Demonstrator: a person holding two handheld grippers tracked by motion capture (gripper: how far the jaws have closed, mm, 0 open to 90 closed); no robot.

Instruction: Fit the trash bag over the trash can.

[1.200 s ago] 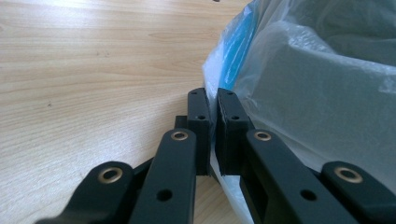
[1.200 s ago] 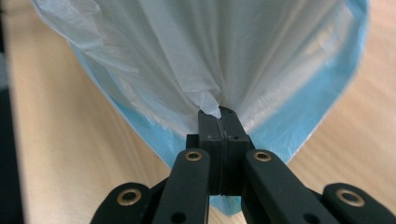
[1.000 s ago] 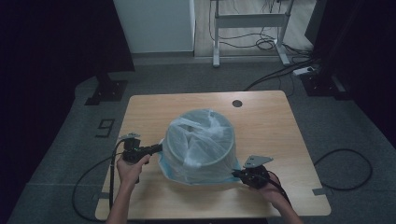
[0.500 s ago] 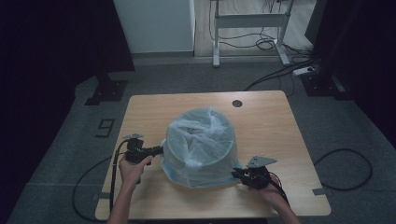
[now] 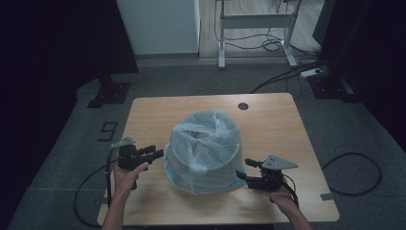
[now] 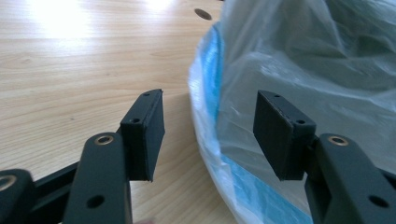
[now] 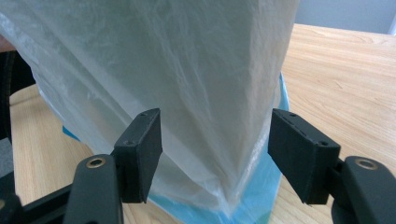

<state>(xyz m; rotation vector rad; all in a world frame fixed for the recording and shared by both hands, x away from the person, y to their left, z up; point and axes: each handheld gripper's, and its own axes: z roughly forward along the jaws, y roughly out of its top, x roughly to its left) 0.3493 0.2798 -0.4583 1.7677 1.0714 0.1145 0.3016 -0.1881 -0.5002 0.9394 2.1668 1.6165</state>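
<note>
A light wooden table (image 5: 268, 120) is seen from above on a grey floor, with a small dark round hole (image 5: 243, 106) near its far edge. At the table's middle a round bin (image 5: 203, 148) stands, draped in a translucent plastic bag (image 5: 210, 163) whose blue-edged hem is spread on the tabletop around the base. The left gripper (image 5: 157, 154) is held level at the bin's left side, just beside the bag; its jaws have just been opening and are parted, and in the left gripper view the bag's hem (image 6: 219, 154) lies between them without being pressed. The right gripper (image 5: 245, 170) is held at the bin's near right side; its jaws have likewise just been opening and stand apart, with a fold of the bag (image 7: 210, 130) hanging between them, unclamped.
</note>
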